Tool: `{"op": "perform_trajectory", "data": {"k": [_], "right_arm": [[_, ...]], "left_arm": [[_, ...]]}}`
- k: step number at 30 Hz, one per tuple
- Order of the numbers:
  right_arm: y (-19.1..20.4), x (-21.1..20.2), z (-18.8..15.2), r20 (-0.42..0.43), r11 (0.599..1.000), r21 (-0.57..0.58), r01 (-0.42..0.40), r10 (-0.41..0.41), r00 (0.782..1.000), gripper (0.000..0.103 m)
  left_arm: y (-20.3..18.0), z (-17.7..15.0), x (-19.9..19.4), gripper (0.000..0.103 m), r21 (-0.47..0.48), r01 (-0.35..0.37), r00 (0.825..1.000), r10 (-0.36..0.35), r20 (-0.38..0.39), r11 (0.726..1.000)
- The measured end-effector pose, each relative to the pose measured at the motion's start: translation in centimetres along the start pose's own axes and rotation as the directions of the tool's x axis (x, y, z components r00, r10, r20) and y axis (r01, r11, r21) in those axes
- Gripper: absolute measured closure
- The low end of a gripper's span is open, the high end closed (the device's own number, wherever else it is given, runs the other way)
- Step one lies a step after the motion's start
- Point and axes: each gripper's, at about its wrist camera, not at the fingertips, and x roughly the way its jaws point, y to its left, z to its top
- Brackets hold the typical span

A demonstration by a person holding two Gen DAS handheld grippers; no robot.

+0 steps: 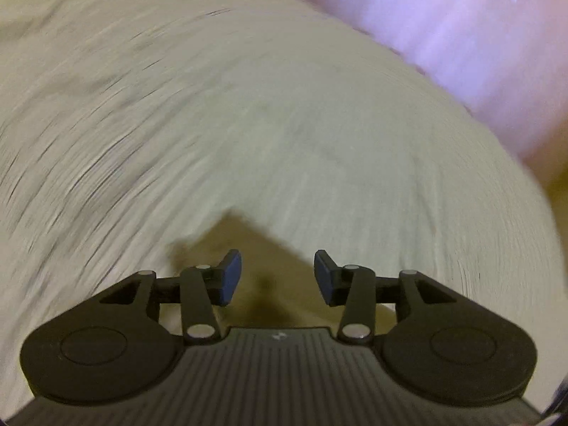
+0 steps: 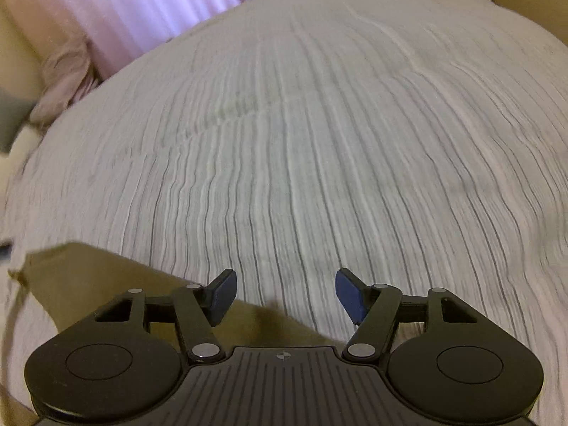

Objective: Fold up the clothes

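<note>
Left gripper (image 1: 277, 277) fingers apart, right gripper (image 2: 285, 294) likewise, over white ribbed garment (image 2: 301, 149)

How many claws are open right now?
2. The left claw gapes above the tan surface at the white ribbed cloth edge; the right claw gapes over that cloth. Neither holds anything.

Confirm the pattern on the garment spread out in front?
The crinkled off-white garment carries thin dark lengthwise stripes, clearest in the right wrist view.
</note>
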Motion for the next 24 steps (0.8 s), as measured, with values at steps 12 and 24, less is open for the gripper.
{"op": "perform_trajectory", "data": {"k": [12,24], "right_arm": [[1.1,-1.7,-0.6,0.005,0.986,0.154,0.056,-0.058,0.998,0.037],[14.3,7.0,2.0,-0.114,0.954,-0.255,-0.16,0.135,0.984,0.038]], "left_arm": [[0.6,4.4,0.8,0.065,0.178,-0.027,0.996,0.011,0.09,0.984],[0.6,7.7,6.0,0.062,0.479,0.179,0.973,-0.081,-0.217,0.859]]}}
